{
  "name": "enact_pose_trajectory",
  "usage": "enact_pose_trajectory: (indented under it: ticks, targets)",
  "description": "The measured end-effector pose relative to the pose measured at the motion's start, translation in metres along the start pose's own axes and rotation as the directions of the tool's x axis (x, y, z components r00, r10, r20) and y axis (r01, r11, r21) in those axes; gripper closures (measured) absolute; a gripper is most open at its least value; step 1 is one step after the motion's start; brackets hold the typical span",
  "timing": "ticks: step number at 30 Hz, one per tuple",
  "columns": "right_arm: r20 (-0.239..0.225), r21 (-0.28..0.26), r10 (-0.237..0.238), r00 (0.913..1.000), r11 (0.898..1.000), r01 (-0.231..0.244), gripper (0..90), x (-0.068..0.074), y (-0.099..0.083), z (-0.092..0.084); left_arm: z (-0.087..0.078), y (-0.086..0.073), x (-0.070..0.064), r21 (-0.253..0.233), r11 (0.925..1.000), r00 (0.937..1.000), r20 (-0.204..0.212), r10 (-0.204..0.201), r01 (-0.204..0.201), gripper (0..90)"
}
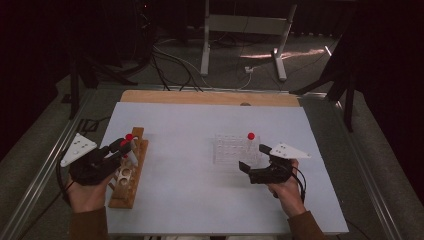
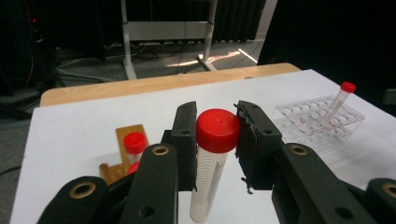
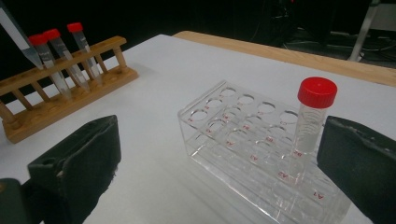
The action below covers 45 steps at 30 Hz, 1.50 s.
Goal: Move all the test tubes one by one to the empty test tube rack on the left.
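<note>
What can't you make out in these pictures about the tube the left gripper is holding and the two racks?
- Held tube, left gripper view: its lower end is cut off by the bottom edge.
- Wooden rack, high view: the left gripper and hand cover its middle, so the tube count there is unclear.
- Clear rack, right gripper view: the near right corner hides behind the right gripper's jaw.
- Rack labels, high view: too small to read.

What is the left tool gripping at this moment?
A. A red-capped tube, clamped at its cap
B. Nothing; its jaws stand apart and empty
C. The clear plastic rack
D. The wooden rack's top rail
A. In the left gripper view the left tool has both jaws pressed on the red cap of a tube, held clear of the wooden rack.
</note>
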State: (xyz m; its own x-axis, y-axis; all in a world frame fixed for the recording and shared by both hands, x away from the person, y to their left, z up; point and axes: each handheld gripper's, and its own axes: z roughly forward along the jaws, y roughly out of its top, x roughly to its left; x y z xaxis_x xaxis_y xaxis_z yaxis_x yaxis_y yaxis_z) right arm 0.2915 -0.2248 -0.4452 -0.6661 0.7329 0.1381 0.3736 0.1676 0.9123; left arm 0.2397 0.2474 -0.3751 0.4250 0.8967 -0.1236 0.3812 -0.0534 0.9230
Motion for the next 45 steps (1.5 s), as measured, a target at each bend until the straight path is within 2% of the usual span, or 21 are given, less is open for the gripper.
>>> enact_pose_trajectory:
  ticks: [12,30,45]
  targets:
    - [0.000,0.000,0.001,1.0000,1.000,-0.001,0.0,0.000,0.000,0.000,-0.015,-0.004,0.012,0.024,0.9997,0.9996,-0.026,-0.010,0.011,70.9]
    - [0.000,0.003,-0.001,1.0000,1.000,0.001,0.0,0.000,-0.001,0.000,0.006,-0.035,0.026,0.123,0.9918,0.9993,0.004,-0.036,0.036,70.1]
    - [0.003,0.002,0.003,1.0000,1.000,-0.003,0.0,-0.002,-0.001,-0.001,0.012,-0.048,0.032,0.172,0.9835,0.9984,-0.003,-0.057,0.057,70.2]
